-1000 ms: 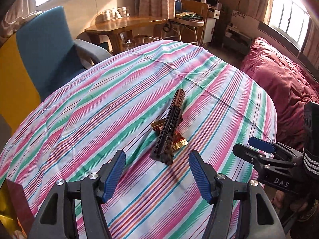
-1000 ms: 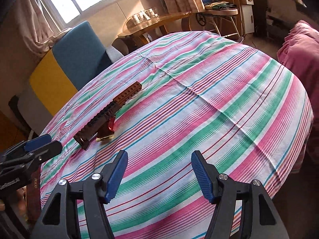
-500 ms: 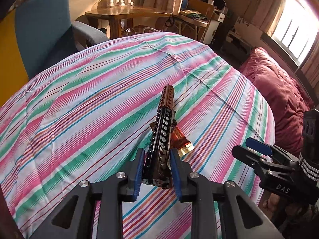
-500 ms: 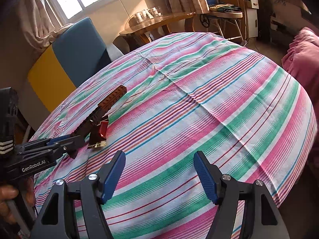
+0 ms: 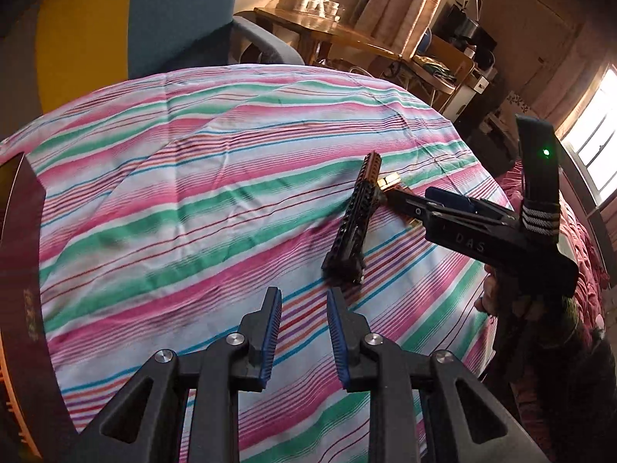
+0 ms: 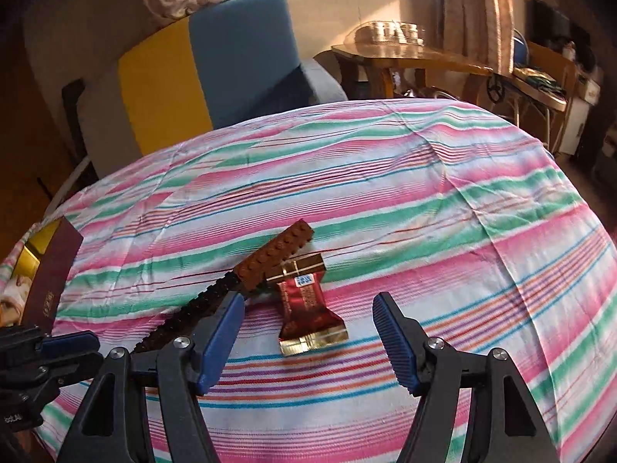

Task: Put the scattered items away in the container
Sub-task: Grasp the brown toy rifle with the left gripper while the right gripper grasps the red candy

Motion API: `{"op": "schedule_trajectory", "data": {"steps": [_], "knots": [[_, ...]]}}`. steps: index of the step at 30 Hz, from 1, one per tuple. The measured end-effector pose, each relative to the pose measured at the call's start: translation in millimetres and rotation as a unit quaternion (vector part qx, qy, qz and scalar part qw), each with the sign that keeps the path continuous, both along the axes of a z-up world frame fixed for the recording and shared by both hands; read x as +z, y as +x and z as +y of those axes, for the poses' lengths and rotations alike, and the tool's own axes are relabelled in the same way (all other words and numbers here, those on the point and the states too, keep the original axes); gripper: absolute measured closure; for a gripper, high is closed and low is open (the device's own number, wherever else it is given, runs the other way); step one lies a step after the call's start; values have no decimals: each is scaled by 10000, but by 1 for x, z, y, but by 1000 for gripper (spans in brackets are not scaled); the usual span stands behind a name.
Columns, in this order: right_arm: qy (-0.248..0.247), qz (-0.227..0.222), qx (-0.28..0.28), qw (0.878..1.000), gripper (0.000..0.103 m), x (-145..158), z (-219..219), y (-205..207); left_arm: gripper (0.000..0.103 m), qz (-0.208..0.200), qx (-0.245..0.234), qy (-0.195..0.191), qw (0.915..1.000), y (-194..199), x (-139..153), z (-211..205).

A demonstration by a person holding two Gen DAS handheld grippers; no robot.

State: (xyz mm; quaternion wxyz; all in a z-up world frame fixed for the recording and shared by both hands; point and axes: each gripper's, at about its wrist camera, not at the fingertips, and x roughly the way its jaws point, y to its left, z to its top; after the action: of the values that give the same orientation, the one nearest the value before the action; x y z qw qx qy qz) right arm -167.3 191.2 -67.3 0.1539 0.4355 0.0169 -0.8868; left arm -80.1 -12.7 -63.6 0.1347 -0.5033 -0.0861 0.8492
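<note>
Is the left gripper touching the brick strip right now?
Apart. The left wrist view shows the left gripper empty, with striped cloth between its fingertips and the brick strip.

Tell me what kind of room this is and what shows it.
Probably a lived-in bedroom or living room at home: a blue and yellow armchair, a wooden table under curtained windows, and a red quilt beside the striped tablecloth.

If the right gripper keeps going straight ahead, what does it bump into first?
Probably the red and gold candy wrapper, lying between the open right gripper fingers' line; the brown brick bar sits just left. Depth is uncertain.
</note>
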Motion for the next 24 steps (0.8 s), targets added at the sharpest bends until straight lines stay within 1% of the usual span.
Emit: {"op": "schedule_trajectory", "data": {"steps": [1,2,3,4,5,6,7,9,11,13,16,20,24], "knots": [[192,-46,123,9997,40,-3,-6,-3,79,-35,56,19,10000,3,-1,-4],[369,-72,199,9991,49,-6,-11,-5,79,-69,111,38,9999,6,-3,-9],[535,-83,237,9983,55,-8,-14,-6,78,-94,162,51,9998,8,-4,-13],[701,-93,274,9971,67,-11,-17,-7,75,-76,190,36,9998,8,-3,-15],[778,-91,265,9966,71,-11,-18,-5,74,-59,204,28,9998,8,-2,-16],[782,-78,218,9967,72,-10,-16,0,73,-44,156,47,9999,8,0,-16],[786,-65,171,9967,74,-8,-15,4,67,10,118,39,9999,7,4,-14],[708,-80,40,9975,76,-5,-8,16,62,111,-43,-54,9999,2,11,-6],[601,-131,-139,9980,76,-4,1,31,59,210,-215,-152,9994,-3,18,4],[491,-174,-288,9982,77,-4,10,46,53,292,-496,-304,9979,-10,23,19],[352,-125,-408,9985,77,-1,19,64,52,356,-879,-570,9939,-23,24,44],[304,-48,-416,9987,77,4,20,71,52,313,-1281,-813,9879,-45,19,70],[192,-82,-373,9991,77,2,23,67,52,117,-1433,-870,9858,-68,7,82]]}}
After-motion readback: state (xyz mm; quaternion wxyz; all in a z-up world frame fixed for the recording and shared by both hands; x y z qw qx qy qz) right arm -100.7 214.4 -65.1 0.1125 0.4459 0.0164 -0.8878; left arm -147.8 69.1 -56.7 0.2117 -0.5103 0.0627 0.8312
